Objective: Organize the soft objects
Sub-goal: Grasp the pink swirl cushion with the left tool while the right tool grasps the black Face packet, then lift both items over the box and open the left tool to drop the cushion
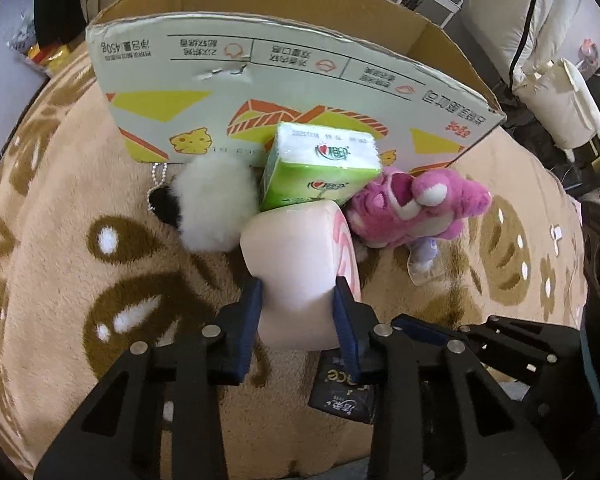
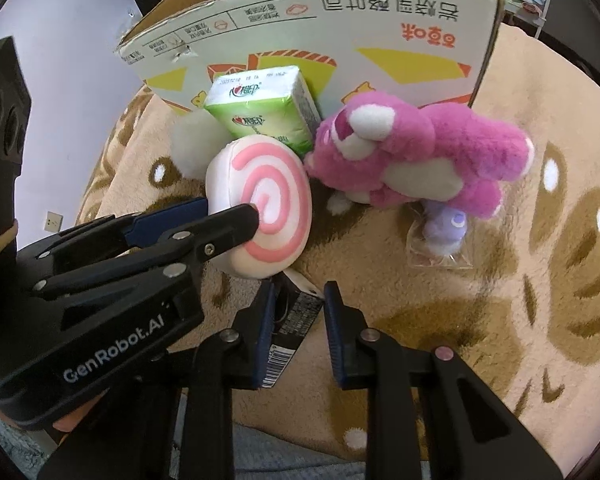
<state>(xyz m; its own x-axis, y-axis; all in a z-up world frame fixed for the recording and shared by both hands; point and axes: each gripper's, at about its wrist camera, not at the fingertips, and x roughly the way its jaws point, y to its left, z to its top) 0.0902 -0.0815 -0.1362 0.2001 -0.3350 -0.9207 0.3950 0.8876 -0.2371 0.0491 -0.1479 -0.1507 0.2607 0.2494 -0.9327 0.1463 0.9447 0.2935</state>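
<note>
- Soft things lie in a loose heap on the tan patterned blanket (image 1: 80, 208), right in front of the cardboard box (image 1: 260, 80); none of them shows inside the box, as far as we can see, so we judge the sorting to be at an early stage.
- We hold the swirl cushion (image 2: 260, 204) in the left gripper (image 1: 298, 296): its blue pads press into the pale sides, clenched on it, while the pink spiral face turns toward the right camera. It looks squashy and round, like a thick roll slice.
- We have the right gripper (image 2: 298, 308) clamped on the dark tissue pack (image 2: 296, 320), a slim black packet with a barcode that sits between the two pads, just beside the cushion and lower in the frame.
- Just behind the cushion, the green tissue pack (image 1: 320, 168) leans against the box wall, touching it, date stamp up.
- To one side rests the white pompom (image 1: 216, 204), fluffy, with a black tuft and a bead chain attached; it touches the cushion and the green pack.
- On the other side lies the pink plush bear (image 2: 420, 156), tipped over, shaggy magenta with cream patches, and below it a small purple toy (image 2: 446, 224) in a clear bag.
- What is left, in our judgement: both held things must go where they belong, then the green pack, pompom, bear and bagged toy.
</note>
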